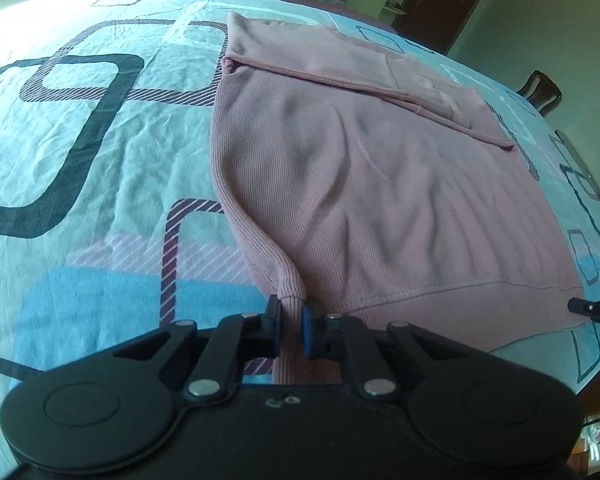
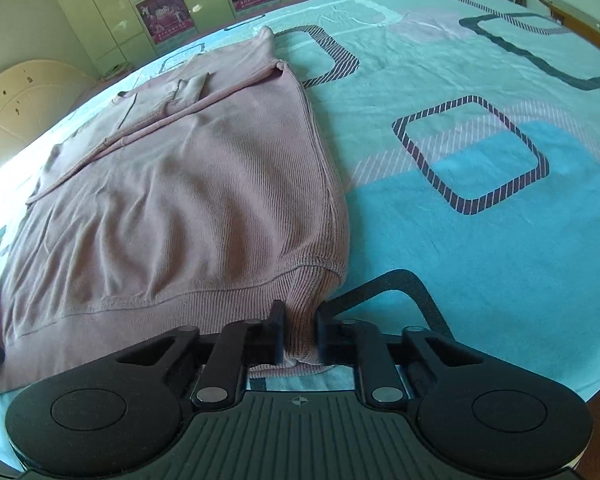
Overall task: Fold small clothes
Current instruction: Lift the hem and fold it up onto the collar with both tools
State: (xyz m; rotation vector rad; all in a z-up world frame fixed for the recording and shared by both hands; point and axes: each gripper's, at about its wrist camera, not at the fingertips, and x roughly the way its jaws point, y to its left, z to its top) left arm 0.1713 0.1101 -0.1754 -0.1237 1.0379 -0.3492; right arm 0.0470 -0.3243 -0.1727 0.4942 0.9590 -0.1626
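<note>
Patterned blue bedsheet (image 1: 80, 152) carries a pink ribbed sweater (image 1: 360, 184), partly folded. Left gripper (image 1: 291, 312) pinches its near-left hem corner; right gripper (image 2: 299, 328) clamps the near-right corner. Uneven lifting could skew the fold, or stretchy knit might slip free.

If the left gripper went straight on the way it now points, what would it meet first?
The left gripper is already shut on the near hem corner of the pink sweater, so going on would push into that sweater lying on the patterned sheet.
</note>
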